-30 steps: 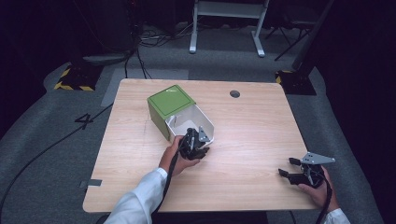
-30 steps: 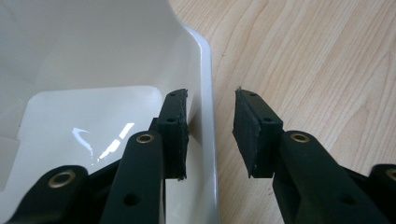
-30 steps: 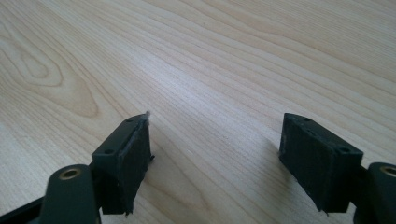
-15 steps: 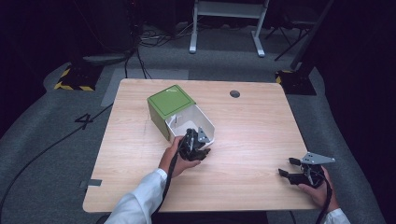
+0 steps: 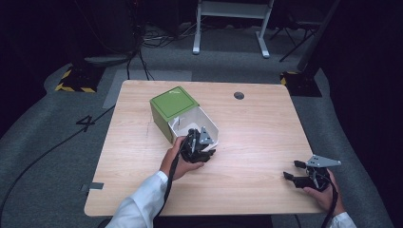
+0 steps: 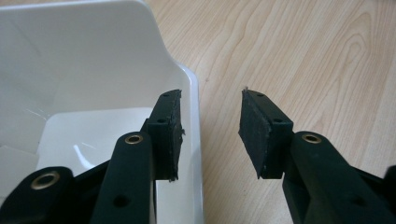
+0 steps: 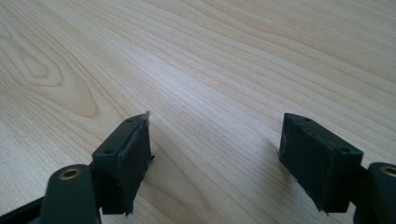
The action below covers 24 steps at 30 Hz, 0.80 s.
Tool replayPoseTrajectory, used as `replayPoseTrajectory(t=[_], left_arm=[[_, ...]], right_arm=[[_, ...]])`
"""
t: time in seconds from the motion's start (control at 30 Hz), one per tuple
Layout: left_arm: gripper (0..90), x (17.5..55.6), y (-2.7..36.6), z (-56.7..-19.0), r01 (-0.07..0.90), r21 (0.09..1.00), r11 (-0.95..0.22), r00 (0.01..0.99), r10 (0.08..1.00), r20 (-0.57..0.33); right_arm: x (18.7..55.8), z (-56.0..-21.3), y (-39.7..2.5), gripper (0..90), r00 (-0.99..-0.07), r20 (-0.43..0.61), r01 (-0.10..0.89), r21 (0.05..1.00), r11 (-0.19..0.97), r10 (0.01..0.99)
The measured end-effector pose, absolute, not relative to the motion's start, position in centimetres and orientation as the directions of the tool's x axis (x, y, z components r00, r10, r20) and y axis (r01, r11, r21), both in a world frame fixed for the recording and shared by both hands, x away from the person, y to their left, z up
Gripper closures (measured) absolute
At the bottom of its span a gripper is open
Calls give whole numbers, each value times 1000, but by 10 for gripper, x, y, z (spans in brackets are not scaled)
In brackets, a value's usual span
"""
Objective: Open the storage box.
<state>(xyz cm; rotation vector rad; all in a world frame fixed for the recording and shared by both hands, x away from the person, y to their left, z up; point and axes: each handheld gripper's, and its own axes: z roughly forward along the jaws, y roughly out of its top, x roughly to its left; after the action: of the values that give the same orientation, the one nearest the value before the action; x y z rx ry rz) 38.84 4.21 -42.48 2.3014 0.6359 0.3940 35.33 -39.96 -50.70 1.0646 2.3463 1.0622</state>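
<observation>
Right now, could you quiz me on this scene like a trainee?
1. True or false: the left gripper has its fingers astride the white container's rim, one inside, one outside.
2. What lies between the right gripper's fingers? A) a cup B) bare table C) a cloth
3. Fill in: the white container sits against a ___ box.

Key: 1 true; 2 B; 3 green.

Green-and-white box [image 5: 183, 116] on light wooden table [image 5: 266, 128]
</observation>
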Motion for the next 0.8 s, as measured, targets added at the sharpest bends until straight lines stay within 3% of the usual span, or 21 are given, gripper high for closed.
replayPoseTrajectory(t=[0.8], left_arm=[[519, 381, 69, -389, 272, 771, -576, 793, 588, 160]], right_arm=[[353, -507, -400, 250, -655, -10, 491, 754, 436, 756]])
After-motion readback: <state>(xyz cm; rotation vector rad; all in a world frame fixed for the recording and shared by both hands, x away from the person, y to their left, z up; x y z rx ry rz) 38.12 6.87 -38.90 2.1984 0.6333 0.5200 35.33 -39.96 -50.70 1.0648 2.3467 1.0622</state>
